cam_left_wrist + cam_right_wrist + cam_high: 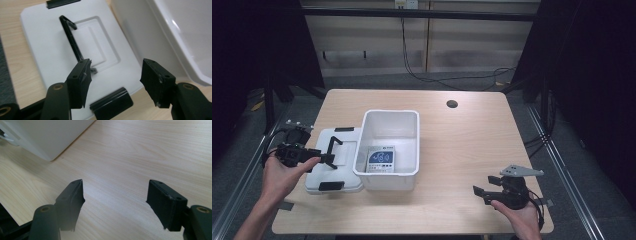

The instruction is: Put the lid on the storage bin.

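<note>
One bin (390, 120), one lid (324, 172), one booklet (381, 160).

High view: table (462, 150) evenly lit from overhead, surroundings dark, image soft. Gripper views: fingers (78, 80) near-blurred; glare streak on bin (175, 25) wall beyond them.

black two-jaw tongs (328, 152), brass-ringed screw holes, grey three-cornered plate (520, 171), trailing cable
</note>
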Motion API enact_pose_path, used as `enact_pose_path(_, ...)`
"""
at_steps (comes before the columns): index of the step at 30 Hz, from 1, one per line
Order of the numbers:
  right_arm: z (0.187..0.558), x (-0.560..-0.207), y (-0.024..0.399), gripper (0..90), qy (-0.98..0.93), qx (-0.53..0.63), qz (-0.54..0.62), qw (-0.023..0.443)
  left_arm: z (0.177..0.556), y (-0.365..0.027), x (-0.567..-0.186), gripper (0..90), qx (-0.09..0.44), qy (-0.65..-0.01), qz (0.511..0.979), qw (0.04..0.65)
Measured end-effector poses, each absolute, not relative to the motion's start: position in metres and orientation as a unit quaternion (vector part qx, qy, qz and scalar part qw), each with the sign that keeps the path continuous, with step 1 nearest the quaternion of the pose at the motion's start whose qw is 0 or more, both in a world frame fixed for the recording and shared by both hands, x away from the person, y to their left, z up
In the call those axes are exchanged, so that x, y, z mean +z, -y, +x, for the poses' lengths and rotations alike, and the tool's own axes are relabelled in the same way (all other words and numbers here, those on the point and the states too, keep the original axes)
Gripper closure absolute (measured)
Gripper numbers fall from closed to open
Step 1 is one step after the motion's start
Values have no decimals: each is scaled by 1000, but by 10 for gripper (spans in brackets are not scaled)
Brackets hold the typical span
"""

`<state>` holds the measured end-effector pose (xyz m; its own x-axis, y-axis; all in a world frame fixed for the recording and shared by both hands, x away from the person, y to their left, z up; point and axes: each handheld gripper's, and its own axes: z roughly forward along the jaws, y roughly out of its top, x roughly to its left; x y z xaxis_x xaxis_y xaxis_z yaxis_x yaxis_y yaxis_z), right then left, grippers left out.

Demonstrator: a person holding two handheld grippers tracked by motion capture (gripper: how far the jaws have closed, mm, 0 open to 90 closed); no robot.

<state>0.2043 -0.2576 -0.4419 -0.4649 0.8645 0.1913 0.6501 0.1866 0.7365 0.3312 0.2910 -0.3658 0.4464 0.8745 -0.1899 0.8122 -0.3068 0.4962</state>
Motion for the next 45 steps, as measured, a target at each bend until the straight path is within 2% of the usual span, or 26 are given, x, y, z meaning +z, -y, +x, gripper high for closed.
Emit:
enact_pose_path(4, 205, -442, 257, 293, -759, 396, 500, 135, 340, -291, -366, 476, 52, -533, 809, 243)
enact_pose_path(14, 205, -443, 257, 294, -761, 392, 499, 133, 351, -292, -365, 486, 41, -555, 795, 241)
enact_pose_path(19, 205, -444, 257, 294, -763, 392, 497, 133, 358, -290, -370, 550, 38, -563, 794, 225)
enact_pose_path(26, 205, -444, 256, 294, -763, 390, 499, 130, 367, -287, -371, 586, 35, -563, 802, 198)
enact_pose_path(34, 206, -445, 256, 294, -765, 386, 500, 126, 380, -281, -373, 560, 25, -572, 800, 180)
enact_pose_path(40, 207, -445, 256, 294, -766, 387, 498, 124, 391, -281, -378, 561, 30, -598, 787, 151)
enact_pose_path(45, 207, -446, 257, 294, -765, 386, 501, 120, 401, -287, -388, 561, 13, -624, 770, 135)
